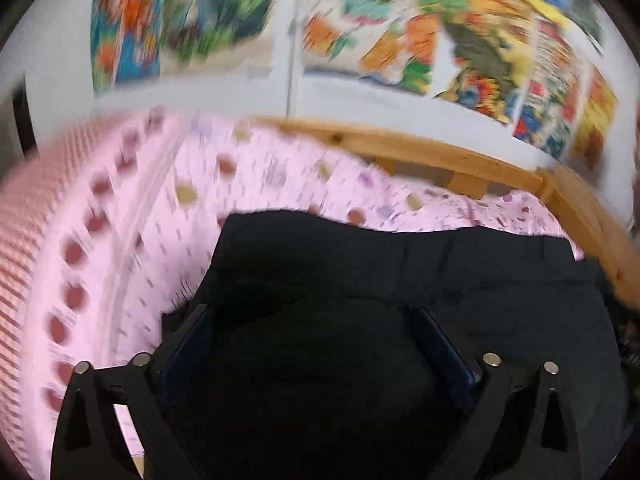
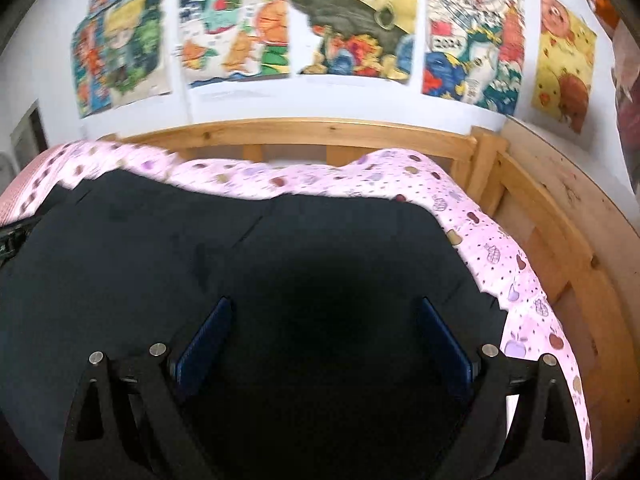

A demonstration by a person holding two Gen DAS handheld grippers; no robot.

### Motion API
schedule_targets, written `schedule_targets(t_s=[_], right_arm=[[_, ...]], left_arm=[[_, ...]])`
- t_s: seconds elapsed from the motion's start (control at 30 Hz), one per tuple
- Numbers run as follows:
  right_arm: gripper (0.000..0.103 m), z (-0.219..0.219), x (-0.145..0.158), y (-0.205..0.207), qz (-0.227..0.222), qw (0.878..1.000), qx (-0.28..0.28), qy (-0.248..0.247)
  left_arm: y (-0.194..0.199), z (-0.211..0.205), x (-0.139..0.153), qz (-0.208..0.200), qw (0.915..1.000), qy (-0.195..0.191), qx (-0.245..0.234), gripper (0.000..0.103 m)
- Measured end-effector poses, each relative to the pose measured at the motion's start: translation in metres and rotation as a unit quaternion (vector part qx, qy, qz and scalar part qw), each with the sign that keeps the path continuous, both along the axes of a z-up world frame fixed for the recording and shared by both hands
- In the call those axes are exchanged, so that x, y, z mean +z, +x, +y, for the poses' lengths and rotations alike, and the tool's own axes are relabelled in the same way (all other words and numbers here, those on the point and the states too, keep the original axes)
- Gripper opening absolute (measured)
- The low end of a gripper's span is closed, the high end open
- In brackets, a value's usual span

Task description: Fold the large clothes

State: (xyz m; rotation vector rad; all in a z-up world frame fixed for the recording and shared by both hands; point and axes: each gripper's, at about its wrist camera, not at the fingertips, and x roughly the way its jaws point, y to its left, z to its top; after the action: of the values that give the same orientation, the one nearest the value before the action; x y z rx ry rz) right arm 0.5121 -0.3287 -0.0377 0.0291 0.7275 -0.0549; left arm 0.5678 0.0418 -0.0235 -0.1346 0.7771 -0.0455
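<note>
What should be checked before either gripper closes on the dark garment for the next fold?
1. Left gripper open: ok, jaws wide, nothing pinched between them.
2. Right gripper open: ok, jaws wide, nothing between the fingers.
3. Dark garment lying on the pink bedsheet: ok, spread out in both views.
4. Garment clear of the wooden bed frame: ok, sheet shows between its far edge and the frame.
5. Edge or corner lined up between the jaws: cannot tell, only flat dark cloth shows there.
6. Left view sharp enough to aim: not ok, it is blurred.
</note>
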Motion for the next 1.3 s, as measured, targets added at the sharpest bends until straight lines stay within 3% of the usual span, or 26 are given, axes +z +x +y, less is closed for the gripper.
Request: schedule_targets(t_s=[0.17,0.43,0.83,1.3], right_arm=[[0.100,-0.003,-0.032,0.025,0.045,0.998,0.002,0.043],[0.102,-0.004,-0.058,0.032,0.027,0.997,-0.007,0.075],[0.102,-0.004,-0.058,0.024,-0.005,0.998,-0.014,0.067],[0.102,-0.004,-0.057,0.006,-0.045,0.997,-0.025,0.053]], left_arm=[[0.012,0.013,-0.032,0.022,0.9981,-0.057,-0.006,0.103],[0.015,0.009,-0.043,0.012,0.9983,-0.057,-0.001,0.103],[0.012,0.008,-0.044,-0.001,0.9979,-0.065,-0.004,0.103],[0.004,0.002,-0.044,-0.003,0.9995,-0.033,-0.004,0.103]])
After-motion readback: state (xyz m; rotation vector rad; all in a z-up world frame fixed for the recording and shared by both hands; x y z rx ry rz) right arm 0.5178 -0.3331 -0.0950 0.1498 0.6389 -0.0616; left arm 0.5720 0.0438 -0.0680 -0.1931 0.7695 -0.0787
